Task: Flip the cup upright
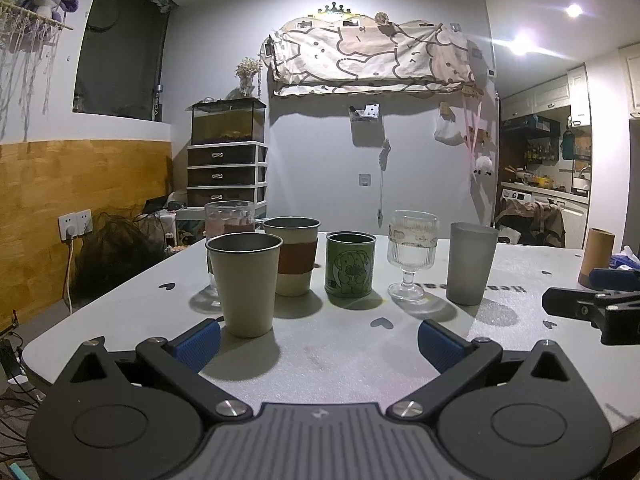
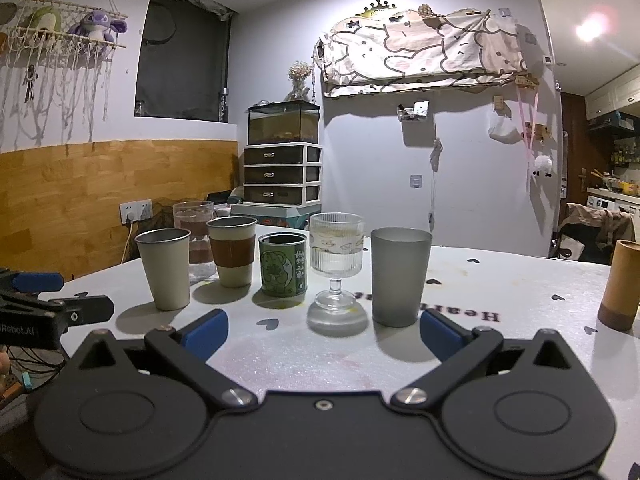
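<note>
Several cups stand upright in a row on the white table (image 1: pixel 340 364): a cream steel cup (image 1: pixel 245 284), a cup with a brown sleeve (image 1: pixel 294 256), a green printed can cup (image 1: pixel 351 265), a ribbed stemmed glass (image 1: pixel 412 254) and a frosted grey tumbler (image 1: pixel 471 268). A clear glass (image 1: pixel 228 216) stands behind them. My left gripper (image 1: pixel 320 344) is open and empty, just in front of the cream cup. My right gripper (image 2: pixel 324 336) is open and empty, in front of the stemmed glass (image 2: pixel 336 264) and grey tumbler (image 2: pixel 400 276).
A brown cylinder (image 2: pixel 622 284) stands at the table's right side. The right gripper shows at the right edge of the left wrist view (image 1: pixel 592 308). A drawer unit with a tank (image 1: pixel 228 152) stands behind the table by the wall.
</note>
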Motion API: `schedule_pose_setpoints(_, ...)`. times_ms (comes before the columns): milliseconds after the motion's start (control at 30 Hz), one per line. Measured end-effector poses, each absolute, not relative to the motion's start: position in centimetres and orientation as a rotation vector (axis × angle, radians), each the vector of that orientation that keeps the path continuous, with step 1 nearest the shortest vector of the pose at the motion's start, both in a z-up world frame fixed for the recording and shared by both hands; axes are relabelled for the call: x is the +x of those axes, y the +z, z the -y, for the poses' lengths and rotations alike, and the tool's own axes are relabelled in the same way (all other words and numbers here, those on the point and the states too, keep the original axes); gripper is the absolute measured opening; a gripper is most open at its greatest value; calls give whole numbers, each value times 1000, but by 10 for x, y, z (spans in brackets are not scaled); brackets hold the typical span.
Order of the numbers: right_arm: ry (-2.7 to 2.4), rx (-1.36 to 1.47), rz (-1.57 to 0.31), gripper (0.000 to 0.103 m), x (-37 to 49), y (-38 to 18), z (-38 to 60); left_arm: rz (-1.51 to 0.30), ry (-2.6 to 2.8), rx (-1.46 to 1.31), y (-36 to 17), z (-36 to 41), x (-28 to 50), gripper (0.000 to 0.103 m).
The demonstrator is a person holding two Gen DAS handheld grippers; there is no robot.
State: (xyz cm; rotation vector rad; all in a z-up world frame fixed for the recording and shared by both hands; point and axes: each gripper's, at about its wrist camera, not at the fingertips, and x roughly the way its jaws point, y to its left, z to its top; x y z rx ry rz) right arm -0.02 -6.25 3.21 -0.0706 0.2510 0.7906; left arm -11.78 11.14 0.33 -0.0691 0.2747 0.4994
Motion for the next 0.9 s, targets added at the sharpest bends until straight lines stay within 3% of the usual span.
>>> schedule_pose_setpoints(900, 791, -78, -254, 103, 0, 31, 64, -281, 502, -70, -2, -113, -116, 103)
